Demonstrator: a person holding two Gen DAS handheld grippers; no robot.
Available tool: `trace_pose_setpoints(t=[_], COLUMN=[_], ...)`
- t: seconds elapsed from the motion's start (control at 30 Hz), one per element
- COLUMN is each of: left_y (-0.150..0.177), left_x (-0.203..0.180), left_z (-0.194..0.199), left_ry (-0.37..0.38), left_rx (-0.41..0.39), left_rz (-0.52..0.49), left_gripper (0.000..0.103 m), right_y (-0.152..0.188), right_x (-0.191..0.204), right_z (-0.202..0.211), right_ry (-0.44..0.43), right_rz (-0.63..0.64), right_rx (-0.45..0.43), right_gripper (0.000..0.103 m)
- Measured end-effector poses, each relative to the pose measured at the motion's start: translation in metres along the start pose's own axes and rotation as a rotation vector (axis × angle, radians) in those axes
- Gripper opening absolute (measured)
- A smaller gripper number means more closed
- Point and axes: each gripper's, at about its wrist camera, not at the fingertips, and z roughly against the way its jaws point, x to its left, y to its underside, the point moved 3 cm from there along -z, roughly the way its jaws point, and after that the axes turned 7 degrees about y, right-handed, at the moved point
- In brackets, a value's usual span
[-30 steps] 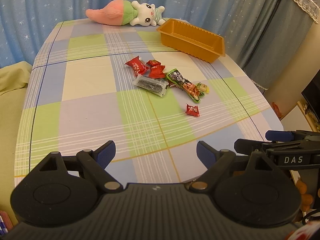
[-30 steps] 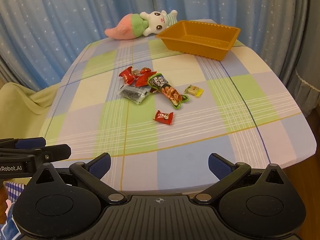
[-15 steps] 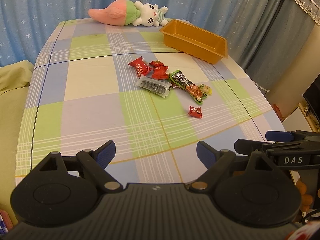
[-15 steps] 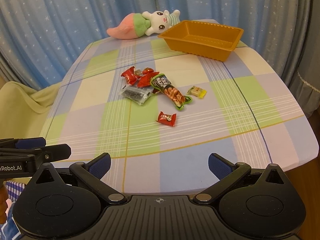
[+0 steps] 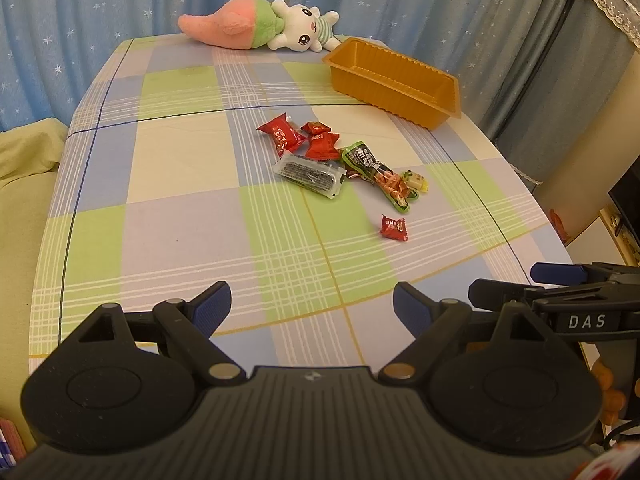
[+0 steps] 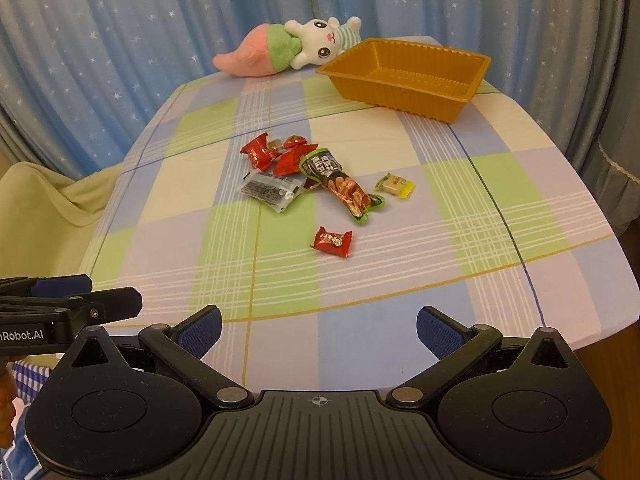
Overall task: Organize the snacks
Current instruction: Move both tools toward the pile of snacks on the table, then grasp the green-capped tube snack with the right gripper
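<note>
Snacks (image 6: 308, 176) lie loose at mid-frame on the checked surface (image 6: 500, 216), the empty orange tray (image 6: 404, 76) waiting at upper right to take them, while left gripper (image 5: 312, 304) and right gripper (image 6: 318, 332) hover near, jaws released, grasping nothing.

Blue star-printed curtains (image 5: 100, 12) hang behind the checked-cloth table (image 5: 180, 220), a pale green sofa (image 5: 24, 184) beside it, a lace-trimmed grey curtain (image 5: 560, 60) opposite.
</note>
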Motion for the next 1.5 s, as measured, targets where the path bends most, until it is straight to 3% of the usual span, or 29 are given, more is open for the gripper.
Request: trace_pose_setpoints(t=[0.33,0.63,0.87,1.17,1.27,1.5], left_y=[-0.011,-0.026,-0.037,-0.048,-0.049,-0.052], left_x=[0.0,0.007,0.015,0.023,0.025,0.024], left_z=[-0.011,-0.024,-0.036,-0.06,-0.071,-0.095], left_ry=[-0.012,-0.043,-0.075,-0.125,-0.144,-0.18], left_rx=[-0.002,-0.004,-0.002,-0.009,-0.003,0.002], left_rz=[0.026,0.071,0.123,0.205,0.226,0.269], left_gripper=[0.087,0.087,0.087,0.087,0.087,0.087], right_y=[-0.015,-0.032,-0.052,-0.07,-0.075,-0.086], right_x=[-0.007,-0.013,-0.026,-0.035,-0.038,-0.048], right_z=[-0.014,-0.026,-0.044,-0.076,-0.091,-0.125], right_ry=[-0.032,-0.055,-0.092,-0.128,-0.153,-0.209], right_rz=[0.019,0.096,0.108,0.233,0.274,0.337], right_rx=[0.014,-0.058,-0.065,-0.091,-0.077,-0.053], right_gripper=[0.103,0.103,0.103,0.102,0.085,0.06])
